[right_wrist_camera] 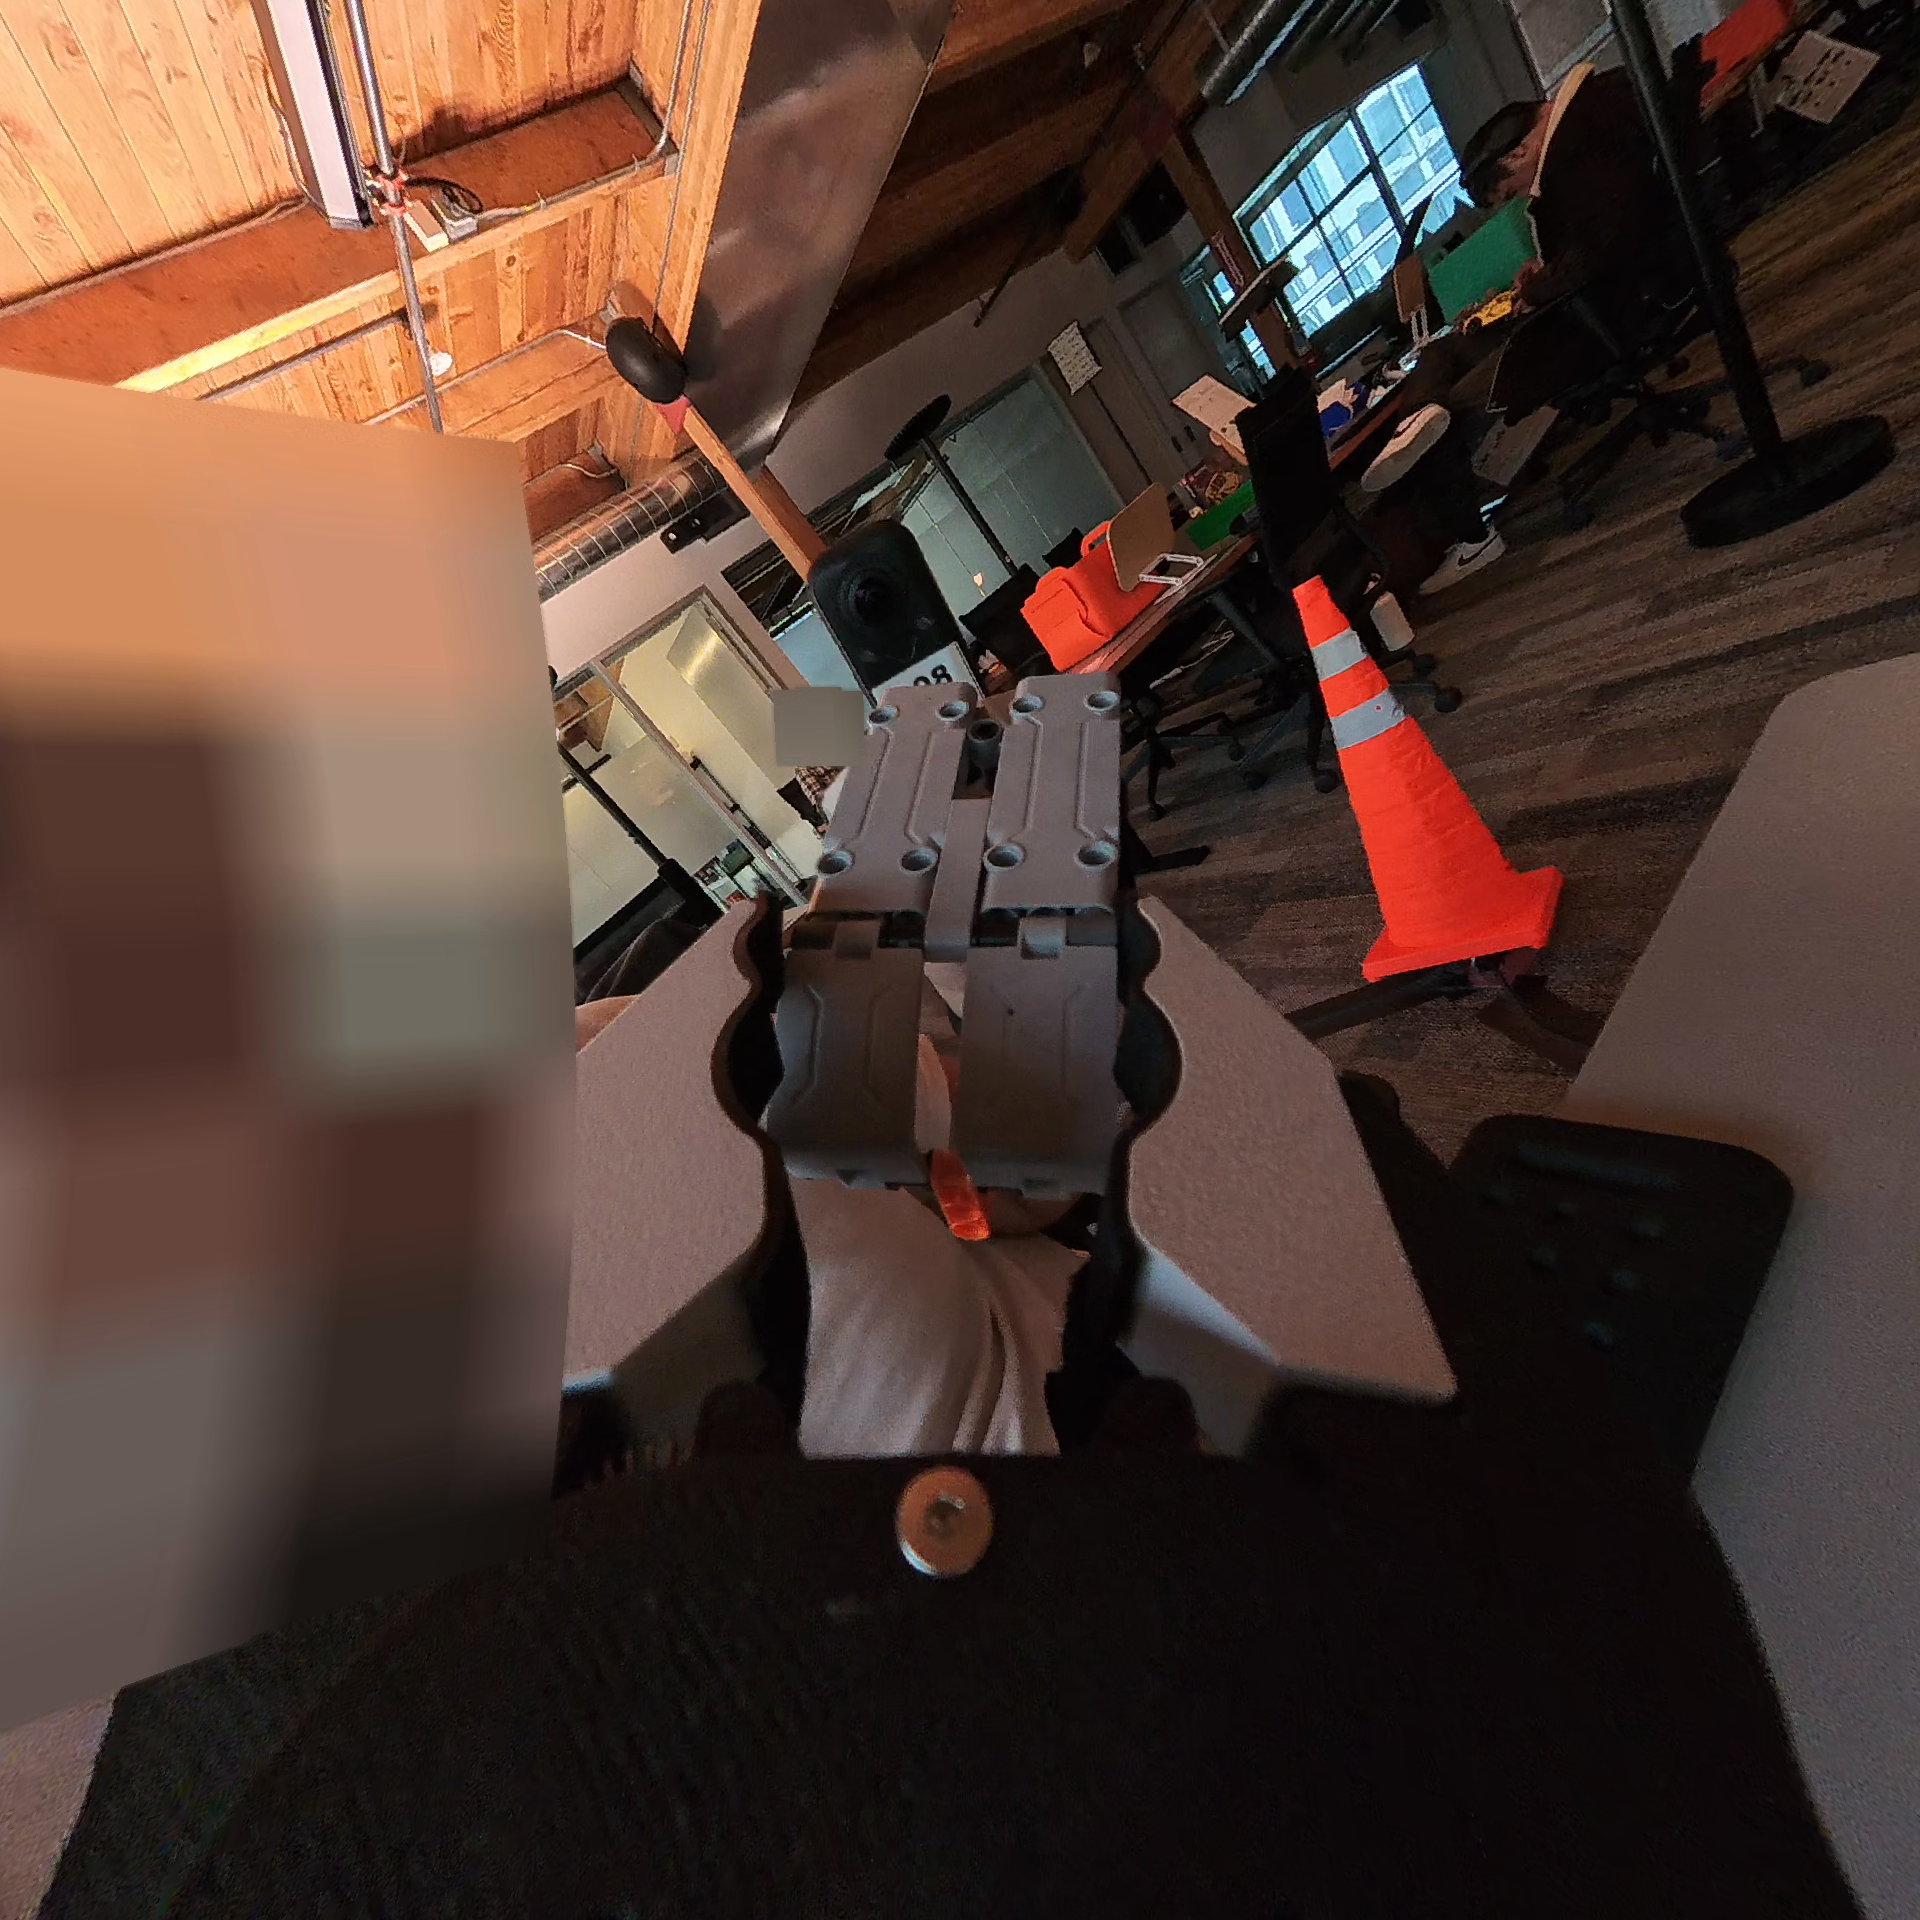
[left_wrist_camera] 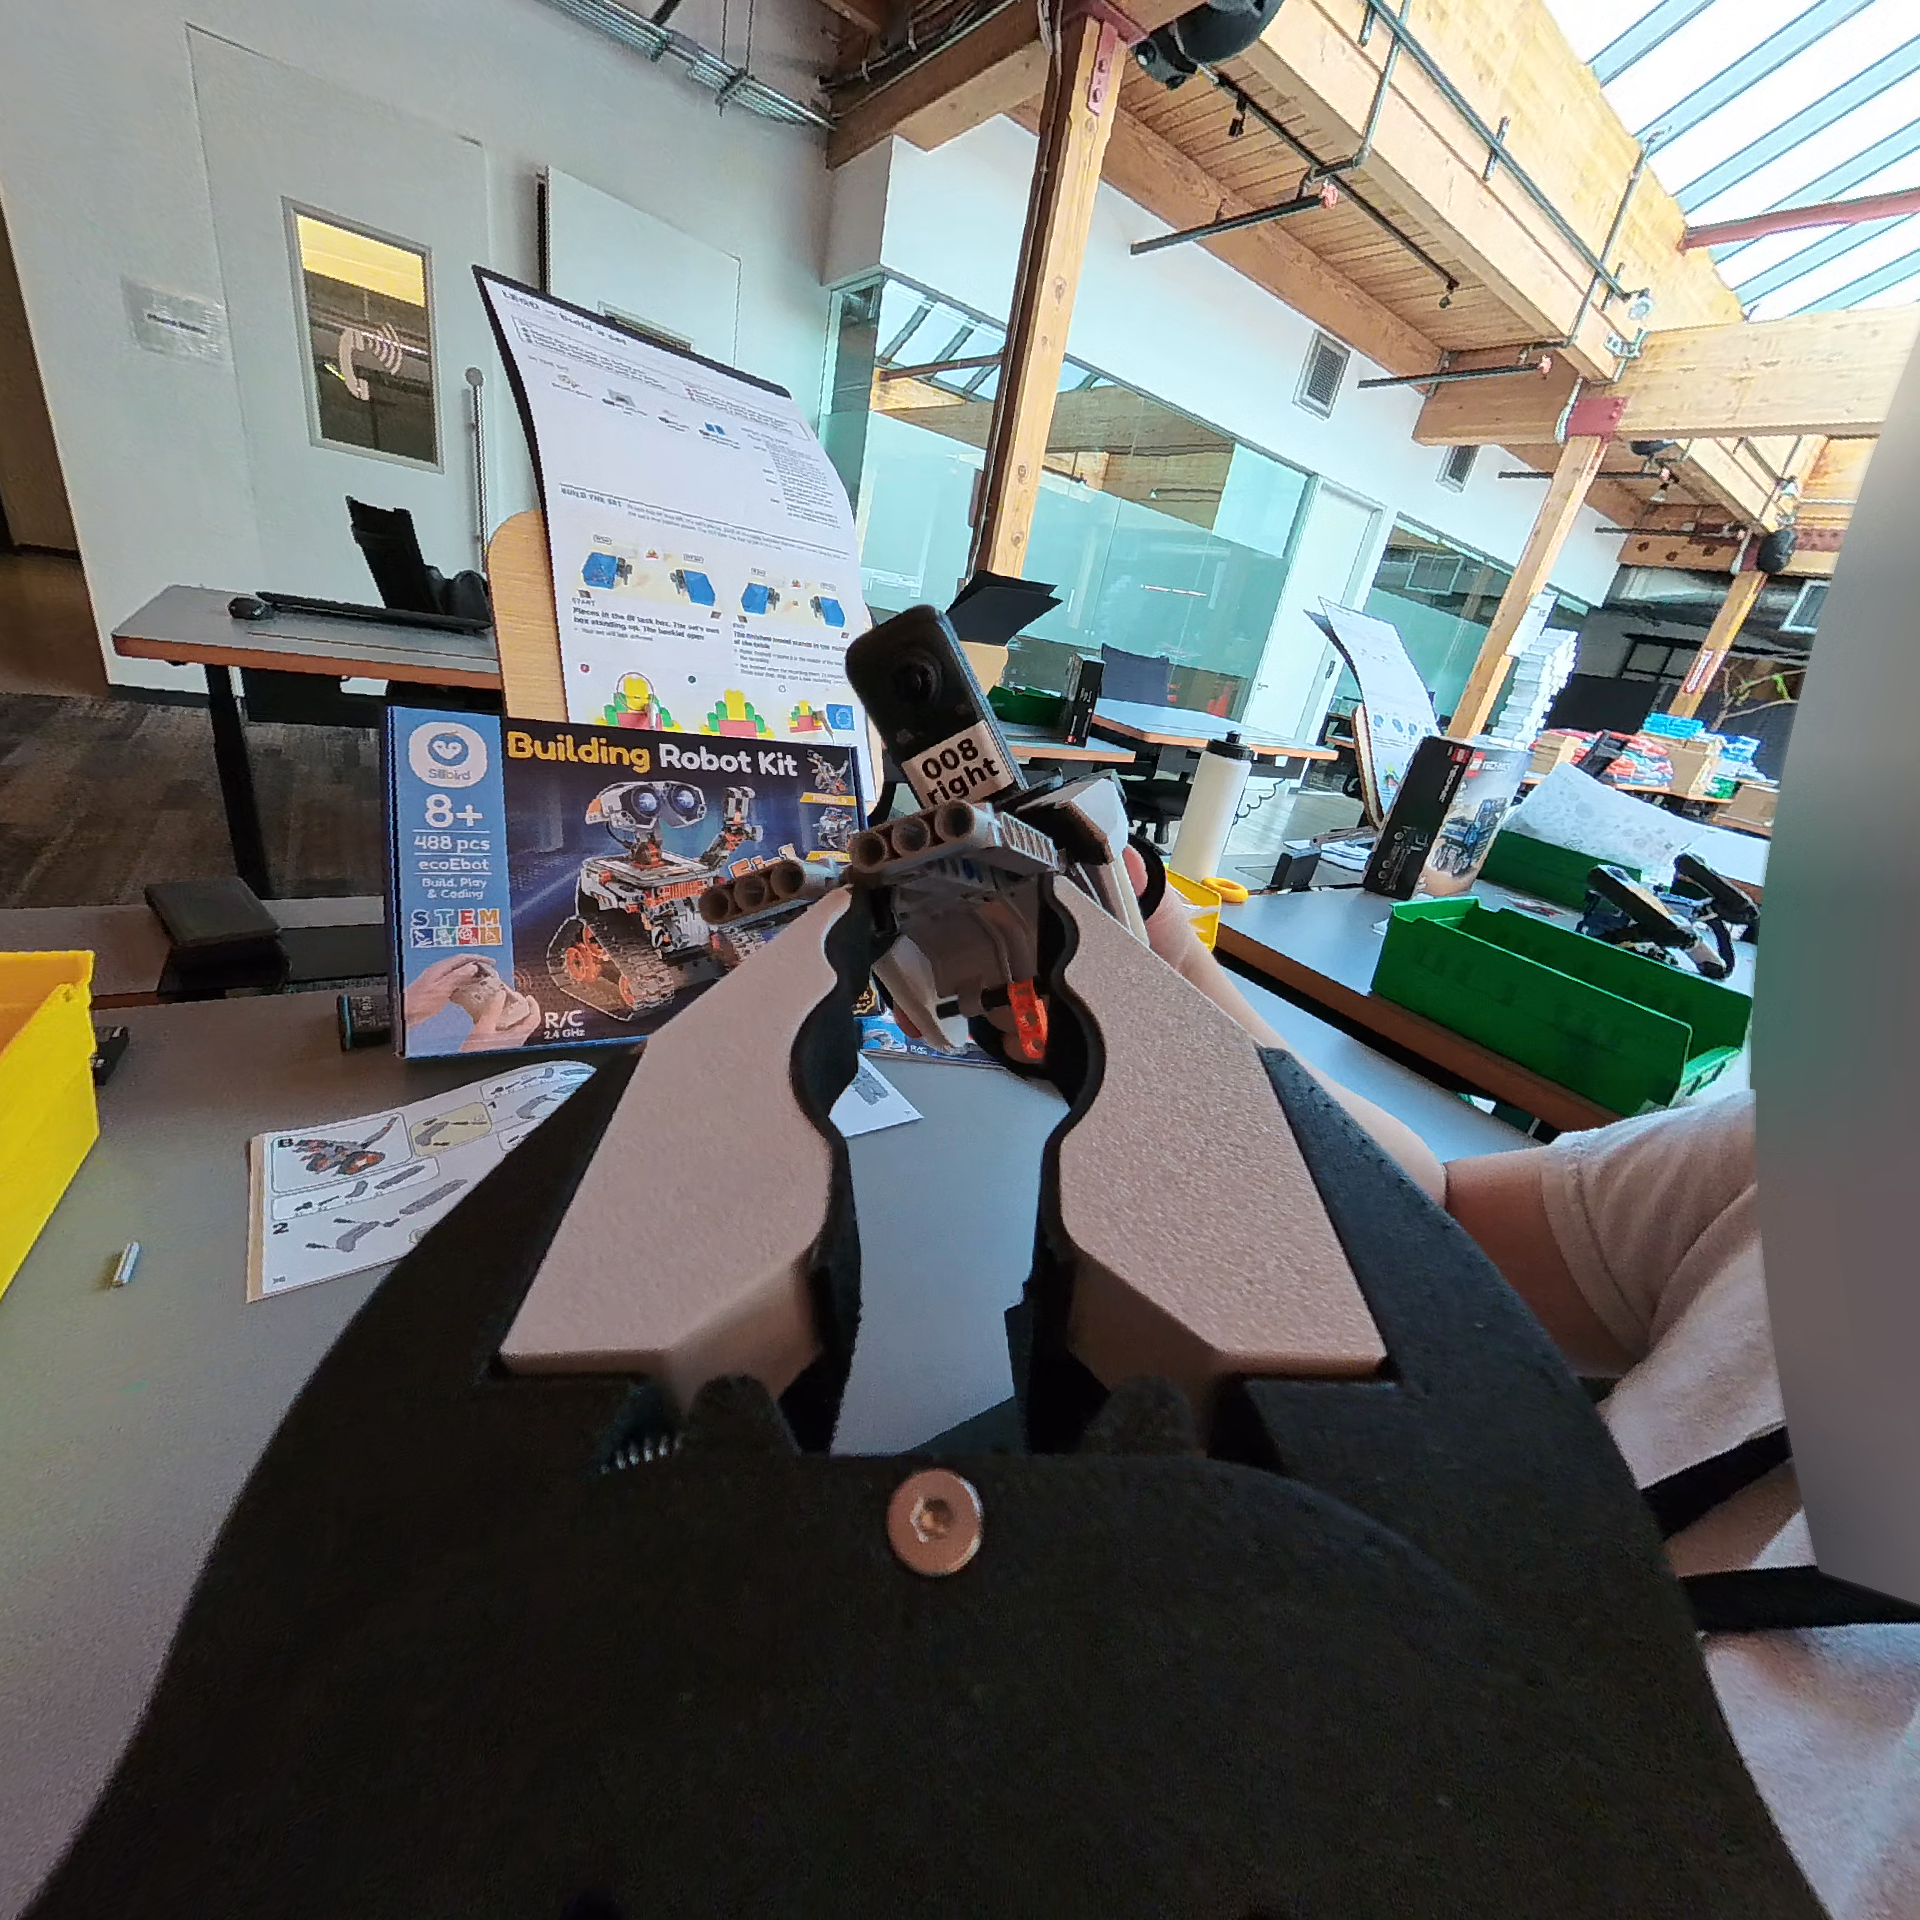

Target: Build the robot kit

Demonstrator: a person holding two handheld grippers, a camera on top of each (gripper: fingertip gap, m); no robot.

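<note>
The left claw (left_wrist_camera: 940, 935) was closed on a grey brick-built piece (left_wrist_camera: 951, 904), which sat right at its fingertips, pinched between the two tan fingers (left_wrist_camera: 717, 1122). The right claw (right_wrist_camera: 945, 1049) gripped the same piece from the opposite side, its own fingers (right_wrist_camera: 1278, 1195) pressed against the piece's outer edges. So both claws faced each other with the piece between them, held up in the air above the grey table (left_wrist_camera: 156, 1455); neither was nearer than the other.

From the left claw, the piece ran away and upward, with a short grey beam with round holes (left_wrist_camera: 800, 868) sticking out crosswise to the left, just past the fingertips. From the right claw, the long axis ran straight ahead along the fingers: two ridged grey panels (right_wrist_camera: 971, 790) side by side, reaching beyond the tips. A small orange part (right_wrist_camera: 961, 1200) hung at the near end, inside the gap between the fingers.

The left wrist view alone showed the table and what lay beyond and below the claw: a toy robot kit box (left_wrist_camera: 623, 873) standing behind the tips, an instruction sheet (left_wrist_camera: 405, 1174) down to the left, a yellow bin (left_wrist_camera: 42, 1081) far left, a green tray (left_wrist_camera: 1558, 987) off to the right, and the person's hand (left_wrist_camera: 1195, 935) behind the piece. The right wrist view alone showed the panels' flat faces, and an orange traffic cone (right_wrist_camera: 1423, 810) on the floor off to the right. Each view caught the other claw's camera (left_wrist_camera: 920, 686) just past the piece.
</note>
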